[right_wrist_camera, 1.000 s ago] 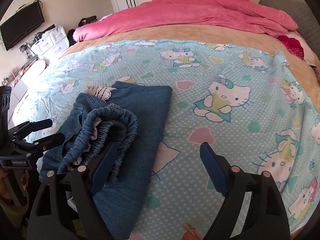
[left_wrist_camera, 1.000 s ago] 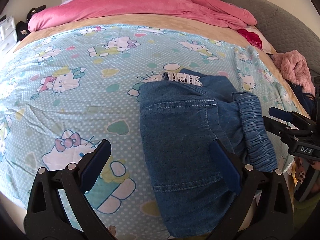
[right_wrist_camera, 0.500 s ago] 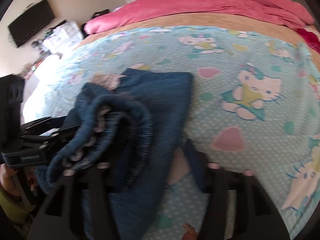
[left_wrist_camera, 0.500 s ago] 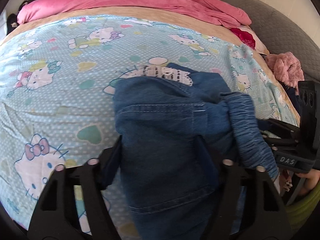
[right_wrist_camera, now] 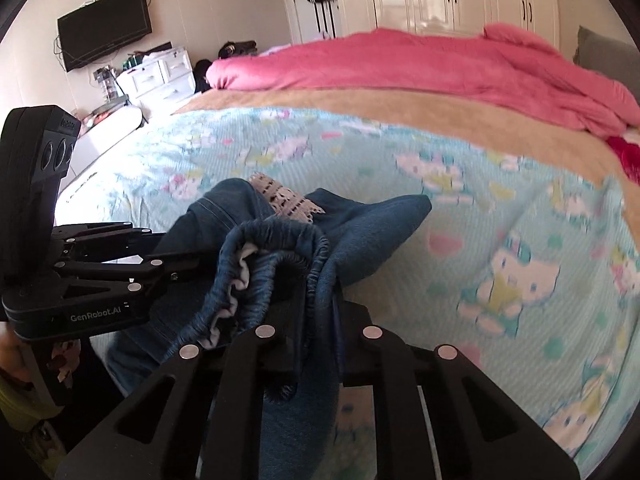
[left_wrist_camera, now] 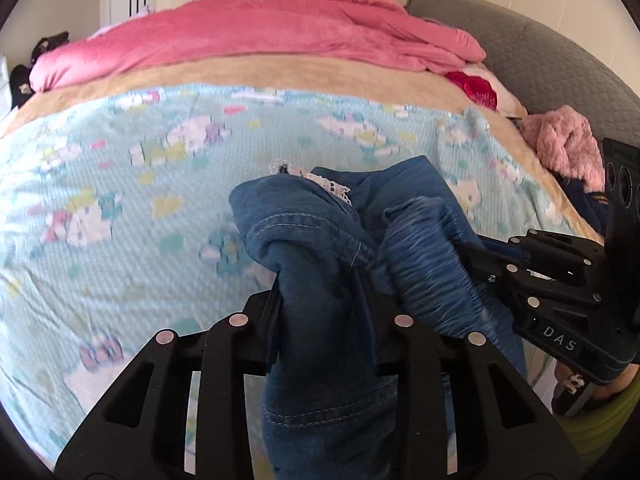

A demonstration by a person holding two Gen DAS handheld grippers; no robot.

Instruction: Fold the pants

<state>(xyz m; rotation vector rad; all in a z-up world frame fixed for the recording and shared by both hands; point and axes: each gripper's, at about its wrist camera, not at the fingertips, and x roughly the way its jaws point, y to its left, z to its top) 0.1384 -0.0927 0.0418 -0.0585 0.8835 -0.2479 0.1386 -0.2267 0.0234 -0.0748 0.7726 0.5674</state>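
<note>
Both tools are clamped onto the denim pants (left_wrist_camera: 320,240) right now, jaws having just closed in on the fabric. The left tool (left_wrist_camera: 320,308) has a bunched fold of the blue denim pinched between its pads, the cloth hanging down past the fingers toward the bottom of the left wrist view. The right tool (right_wrist_camera: 316,320) is grabbing the elastic waistband (right_wrist_camera: 276,256) edge, the gathered band looping up just above its fingers with a bit of pale lining showing inside.

The pants are lifted at the near end and crumpled, with the far part resting on the bed sheet (left_wrist_camera: 120,200), the light blue one with cartoon cats and hearts. A strip of white lace trim (left_wrist_camera: 316,180) pokes out at the top of the bundle.

Each tool shows up in the other's camera: the right one comes in from the right side of the left view, biting the waistband, and the left one comes in from the left side of the right view.

Farther back there's a pink duvet (right_wrist_camera: 420,64) heaped across the bed, a grey headboard (left_wrist_camera: 540,60), and a wall-mounted TV (right_wrist_camera: 104,40).
</note>
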